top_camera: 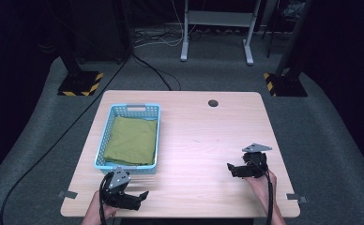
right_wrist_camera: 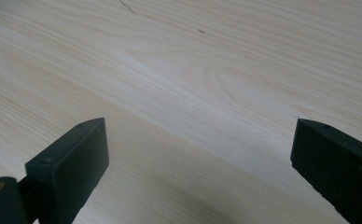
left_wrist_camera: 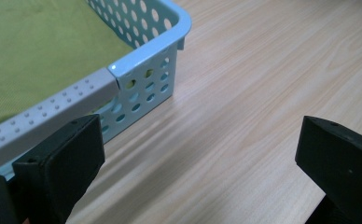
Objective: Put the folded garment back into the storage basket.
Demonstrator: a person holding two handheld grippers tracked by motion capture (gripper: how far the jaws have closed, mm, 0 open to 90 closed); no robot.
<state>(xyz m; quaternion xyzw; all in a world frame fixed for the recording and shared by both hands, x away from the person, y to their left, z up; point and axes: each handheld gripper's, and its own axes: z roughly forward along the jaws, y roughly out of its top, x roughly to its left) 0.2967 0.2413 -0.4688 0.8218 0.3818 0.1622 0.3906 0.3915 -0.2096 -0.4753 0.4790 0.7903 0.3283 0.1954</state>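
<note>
From above, we hold the left gripper (top_camera: 140, 197) near the basket (top_camera: 102, 146) — green cloth (top_camera: 131, 139) inside; right gripper (top_camera: 230, 168) well apart on the table (top_camera: 203, 136); in both gripper views, our jaws stand apart — nothing between.

One blue basket (top_camera: 106, 140); one green cloth (top_camera: 131, 140); two grippers (top_camera: 140, 196) (top_camera: 230, 168)

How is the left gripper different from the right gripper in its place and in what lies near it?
The left gripper is at the near edge of the table, just in front of the blue basket holding the green cloth; the right gripper is over bare wood, far from the basket. In the high view, the left gripper's jaws point right and the right gripper's point left. Both have jaws wide apart and hold nothing.
</note>
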